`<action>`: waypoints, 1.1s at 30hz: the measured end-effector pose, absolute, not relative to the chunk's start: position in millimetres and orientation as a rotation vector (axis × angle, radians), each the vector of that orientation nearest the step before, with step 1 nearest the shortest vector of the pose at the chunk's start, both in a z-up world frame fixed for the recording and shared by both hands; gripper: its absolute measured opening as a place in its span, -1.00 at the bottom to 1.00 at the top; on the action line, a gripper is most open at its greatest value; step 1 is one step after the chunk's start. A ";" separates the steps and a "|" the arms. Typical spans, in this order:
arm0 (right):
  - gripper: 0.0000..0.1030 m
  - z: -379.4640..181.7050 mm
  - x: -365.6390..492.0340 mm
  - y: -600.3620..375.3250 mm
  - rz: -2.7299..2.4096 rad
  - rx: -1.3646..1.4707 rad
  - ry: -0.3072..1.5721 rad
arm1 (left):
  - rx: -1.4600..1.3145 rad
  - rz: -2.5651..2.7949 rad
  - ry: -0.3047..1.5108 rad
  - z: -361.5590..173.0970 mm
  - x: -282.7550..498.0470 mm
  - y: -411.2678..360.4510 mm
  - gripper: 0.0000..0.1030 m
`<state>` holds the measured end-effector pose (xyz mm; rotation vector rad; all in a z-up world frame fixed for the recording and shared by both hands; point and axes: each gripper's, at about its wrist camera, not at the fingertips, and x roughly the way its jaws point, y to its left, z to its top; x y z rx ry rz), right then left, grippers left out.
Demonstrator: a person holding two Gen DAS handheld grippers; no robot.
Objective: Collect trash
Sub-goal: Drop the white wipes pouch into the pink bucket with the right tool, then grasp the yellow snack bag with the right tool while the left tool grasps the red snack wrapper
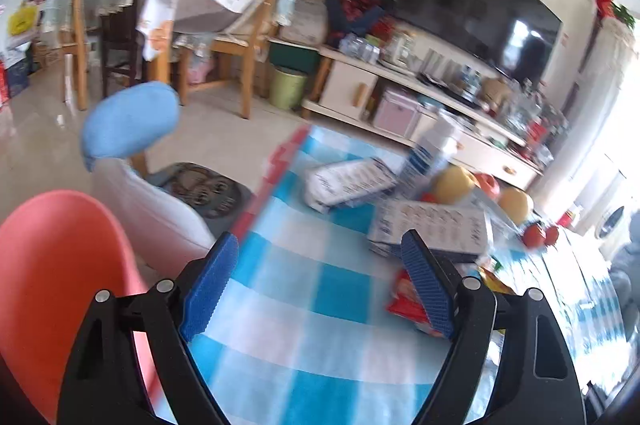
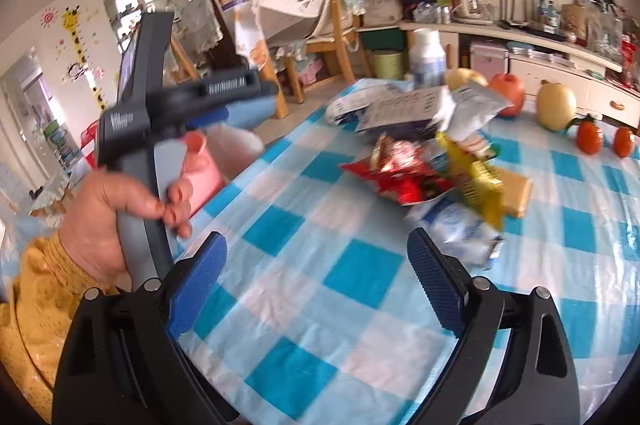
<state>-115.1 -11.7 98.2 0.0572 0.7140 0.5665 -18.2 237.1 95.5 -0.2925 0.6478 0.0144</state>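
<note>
Trash lies on the blue-checked tablecloth (image 2: 360,273): a red snack wrapper (image 2: 400,177), a yellow wrapper (image 2: 476,181), a crumpled white-blue plastic bag (image 2: 460,229), a silver pouch (image 2: 476,105) and flattened white cartons (image 2: 396,107). My right gripper (image 2: 316,277) is open and empty above the cloth, short of the wrappers. My left gripper (image 1: 320,277) is open and empty near the table's left edge; the red wrapper (image 1: 404,301) lies behind its right finger, with white cartons (image 1: 436,229) beyond. In the right wrist view the left gripper's body (image 2: 160,113) is held in a hand at left.
A pink bin (image 1: 52,277) lined with a white bag (image 1: 152,209) stands left of the table. Fruit (image 2: 556,105), tomatoes (image 2: 590,137) and a white bottle (image 2: 428,57) sit at the table's far side. Chairs, a green pail (image 1: 288,87) and a TV cabinet (image 1: 420,97) stand beyond.
</note>
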 end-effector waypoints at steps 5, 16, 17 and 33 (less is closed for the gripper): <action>0.79 107.3 -107.0 -40.4 0.513 0.086 0.718 | -0.314 -0.163 0.694 85.3 -11.2 197.2 0.61; 0.74 80.3 -61.6 -94.6 0.420 0.136 0.819 | -0.312 -0.296 0.857 45.8 18.7 130.2 0.40; 0.62 77.3 -57.7 -97.9 0.413 0.144 0.827 | -0.317 -0.297 0.865 43.3 20.8 130.2 0.34; 0.29 53.2 -2.9 -99.0 0.430 0.083 0.857 | -0.288 -0.288 0.903 31.6 39.5 119.4 0.01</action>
